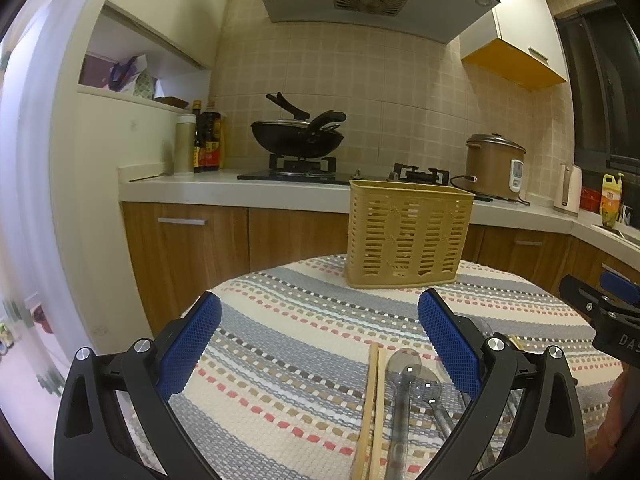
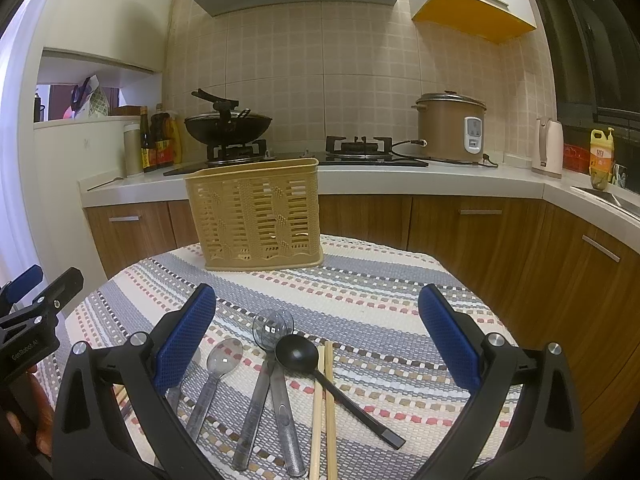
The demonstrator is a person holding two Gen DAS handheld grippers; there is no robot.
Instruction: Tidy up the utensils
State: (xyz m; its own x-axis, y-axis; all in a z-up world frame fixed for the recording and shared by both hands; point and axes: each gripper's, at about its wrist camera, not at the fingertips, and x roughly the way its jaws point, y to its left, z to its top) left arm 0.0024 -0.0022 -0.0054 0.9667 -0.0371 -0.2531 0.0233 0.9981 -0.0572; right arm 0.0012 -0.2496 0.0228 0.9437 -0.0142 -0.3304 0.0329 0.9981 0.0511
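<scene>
A tan slotted utensil basket (image 1: pixel 406 232) (image 2: pixel 258 220) stands upright at the far side of a striped woven mat (image 1: pixel 304 344) (image 2: pixel 380 312). In the right wrist view, clear plastic spoons (image 2: pixel 218 376), a black spoon (image 2: pixel 298 354) and a pair of wooden chopsticks (image 2: pixel 324 408) lie on the mat between the fingers of my open, empty right gripper (image 2: pixel 318 336). My left gripper (image 1: pixel 320 340) is open and empty; chopsticks (image 1: pixel 372 404) and clear spoons (image 1: pixel 402 384) lie near its right finger.
Behind the table runs a kitchen counter (image 2: pixel 400 174) with a wok on a stove (image 2: pixel 228 124), a rice cooker (image 2: pixel 452 126), bottles (image 2: pixel 158 140) and a kettle (image 2: pixel 548 146). Wooden cabinets (image 2: pixel 480 224) stand below. The other gripper shows at each view's edge (image 1: pixel 608 308) (image 2: pixel 32 308).
</scene>
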